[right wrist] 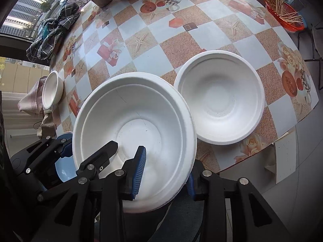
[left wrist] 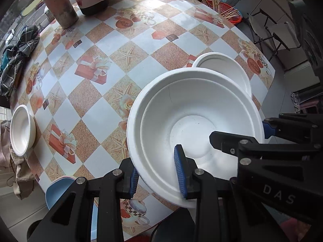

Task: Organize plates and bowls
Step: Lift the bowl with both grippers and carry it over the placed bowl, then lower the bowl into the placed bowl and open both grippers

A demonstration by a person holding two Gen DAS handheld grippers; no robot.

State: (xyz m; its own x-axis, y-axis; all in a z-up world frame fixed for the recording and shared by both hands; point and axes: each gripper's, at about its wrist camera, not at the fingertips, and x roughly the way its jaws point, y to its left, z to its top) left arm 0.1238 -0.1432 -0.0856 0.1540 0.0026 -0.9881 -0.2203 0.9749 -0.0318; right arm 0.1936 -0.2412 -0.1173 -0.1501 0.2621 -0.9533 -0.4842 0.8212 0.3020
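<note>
Between our two hand-held grippers, left [left wrist: 157, 173] and right [right wrist: 165, 173]: big white bowl [right wrist: 139, 117], near rim straddled by both, held above worktop [left wrist: 125, 46] edge; second bowl [right wrist: 220, 98] just beyond, forward-right, nearer our right

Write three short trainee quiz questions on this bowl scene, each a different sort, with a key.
1. True or false: both tongs, left and right, grip the same large white bowl.
2. Which lies beside it on the table? A) second white bowl B) fork C) mug
3. Fill in: the red basket holds wooden ____.

Key: 1 true; 2 A; 3 sticks
</note>
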